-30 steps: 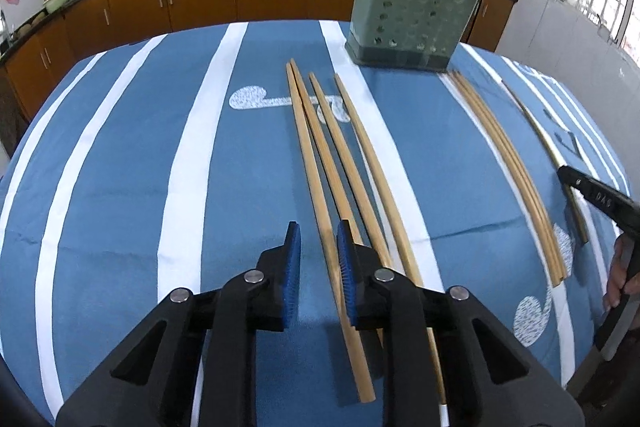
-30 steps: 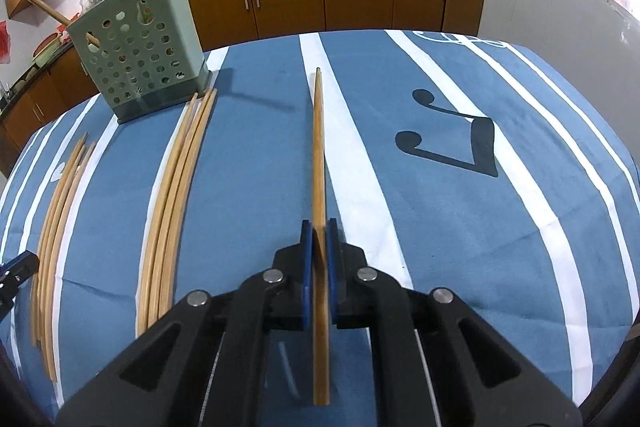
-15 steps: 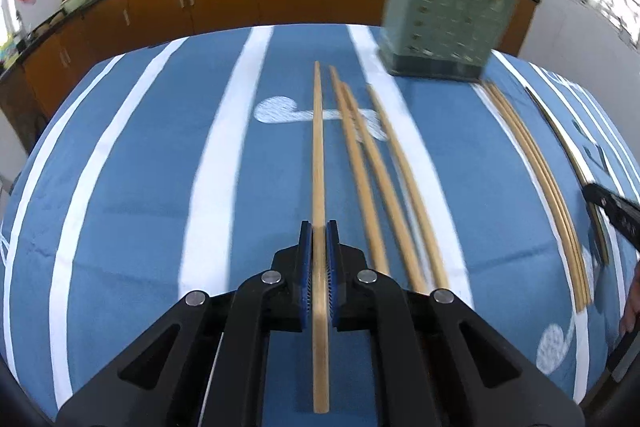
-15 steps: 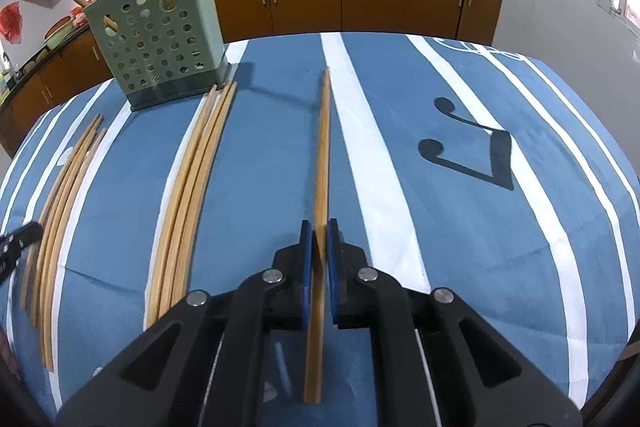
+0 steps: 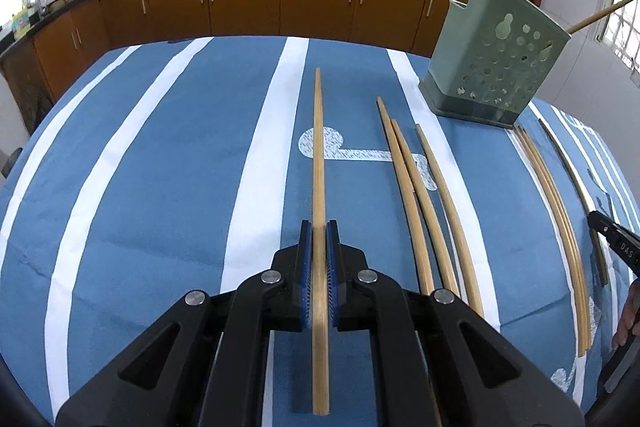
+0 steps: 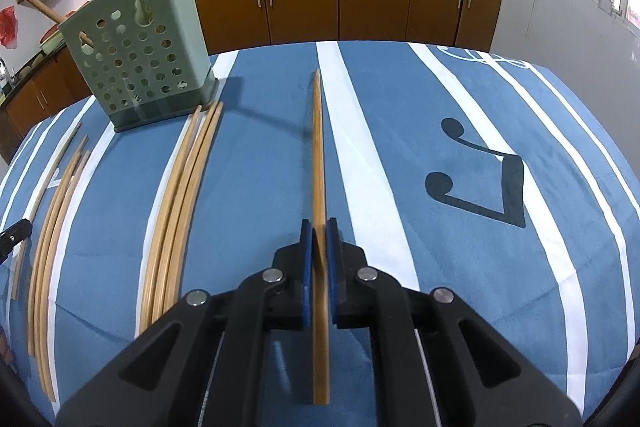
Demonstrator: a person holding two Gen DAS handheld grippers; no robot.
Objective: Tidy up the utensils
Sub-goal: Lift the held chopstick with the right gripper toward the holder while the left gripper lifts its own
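A: Quick pass. Left gripper [image 5: 319, 239] is clamped on a chopstick [image 5: 318, 155], pads pinching it from both sides, tip pointing away over the blue striped cloth [image 5: 160, 155]. Right gripper [image 6: 319, 239] is also closed tight on its own chopstick [image 6: 318, 155]. Both sticks look lifted off the cloth, though I can't be sure of it.

B: Target?

A: The green holder [image 5: 494, 59], my guess. It stands at the far side of the table, ahead and to the right of the left gripper. Two sticks already poke out of its top.

B: How to do it well?

A: Each grip sits toward the thick end, so a long free length sticks forward. I'd tilt each stick tip-down before reaching the holder's open top, come in from above, and take one hand at a time so the sticks don't cross. Release only once the tip is inside; the holder looks light and could tip if bumped.

B: View differences?

A: Left wrist shows three loose chopsticks [image 5: 424, 195] just right of the held one, plus a further bundle [image 5: 560, 219] past the holder. Right wrist shows the holder's other perforated face [image 6: 140, 63], a tight bundle [image 6: 180, 203] beside it, and a black music note print [image 6: 480, 183] the left view lacks.
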